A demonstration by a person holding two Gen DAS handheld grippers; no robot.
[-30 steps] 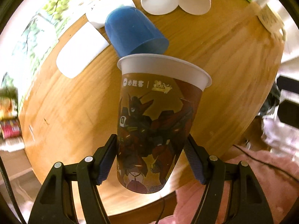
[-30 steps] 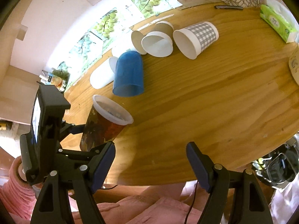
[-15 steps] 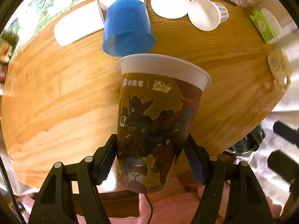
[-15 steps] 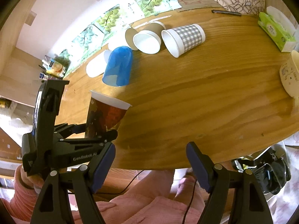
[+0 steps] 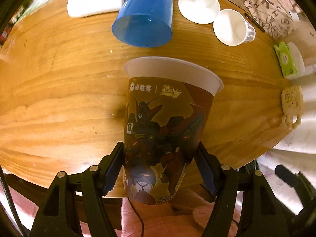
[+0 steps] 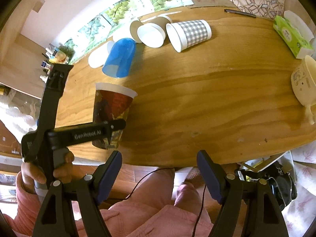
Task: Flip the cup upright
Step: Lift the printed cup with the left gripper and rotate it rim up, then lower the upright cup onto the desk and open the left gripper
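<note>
Gold and dark-red printed paper fills the left wrist view: the printed cup [image 5: 164,130], white rim up, is clamped low on its body between the two blue-padded fingers of my left gripper [image 5: 159,167]. It looks close to upright, near the front edge of the wooden table [image 5: 59,102]. From the right wrist view its base seems at or just above the wood; I cannot tell whether it touches. My right gripper [image 6: 159,174] hangs over my lap off the table edge, its fingers spread apart with nothing between them.

What could go wrong, as I judge it: the cup sits close to the edge, so letting go with a tilt or before the base is flat could tip it over or off the table. Squeezing thin paper this low could dent the wall. A wide swing as I back away could knock the rim.

Behind it lies a blue plastic cup [image 5: 144,17] on its side, well apart, then a white paper cup [image 5: 198,6] and a checked cup [image 5: 234,27], also lying down. A green tissue box [image 5: 284,59] and a cream mug [image 6: 304,83] sit to the right.

Readable writing: the cup shows Chinese characters "必胜客" beside a robot illustration; the left gripper's arm reads "GenRobot.AI".
</note>
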